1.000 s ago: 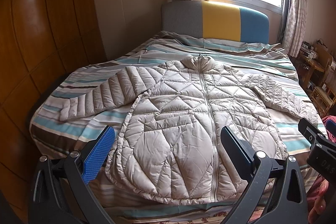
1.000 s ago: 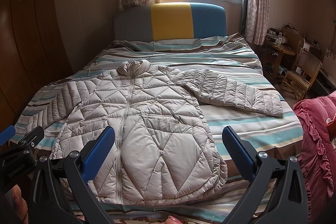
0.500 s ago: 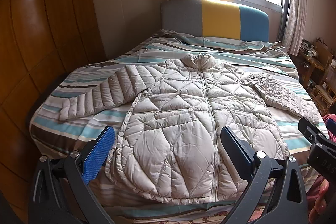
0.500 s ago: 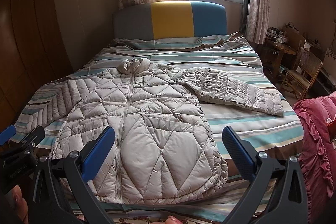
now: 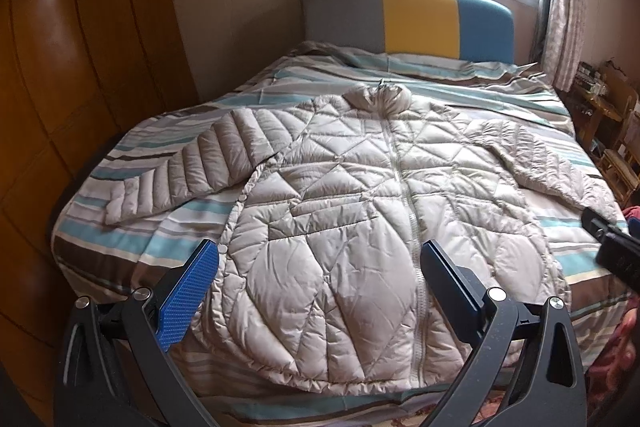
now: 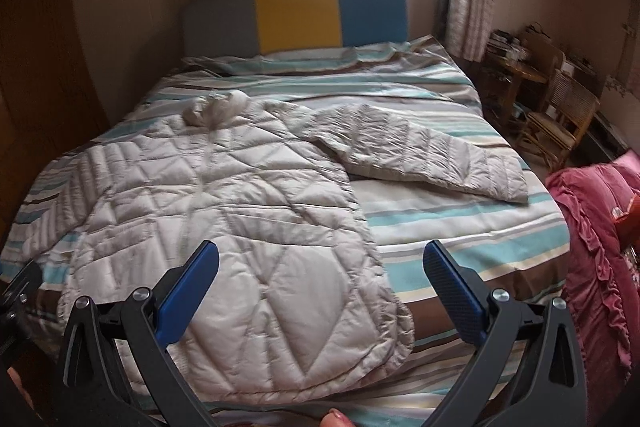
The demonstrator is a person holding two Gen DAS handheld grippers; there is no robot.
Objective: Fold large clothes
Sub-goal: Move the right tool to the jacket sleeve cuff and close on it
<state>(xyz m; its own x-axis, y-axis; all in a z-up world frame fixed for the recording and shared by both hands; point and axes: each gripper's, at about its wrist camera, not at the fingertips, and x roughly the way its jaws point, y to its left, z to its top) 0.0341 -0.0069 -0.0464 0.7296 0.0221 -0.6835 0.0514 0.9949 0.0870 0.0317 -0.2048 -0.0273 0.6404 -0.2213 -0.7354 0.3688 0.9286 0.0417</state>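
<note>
Both the left gripper and right gripper are wide open above the jacket; pinch each sleeve cuff firmly before folding inward.

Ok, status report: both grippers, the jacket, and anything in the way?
Left gripper open, holding nothing. Right gripper open, holding nothing. Jacket flat on the bed, sleeves spread, unfolded. Nothing on the jacket.

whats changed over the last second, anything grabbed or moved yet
Nothing has been grabbed. The right gripper has swung slightly right, so the jacket sits further left in its view, now motion-blurred. The left gripper barely shifted. Both grippers remain open above the near hem. The jacket still lies flat, zipped, sleeves spread on the striped bed.
</note>
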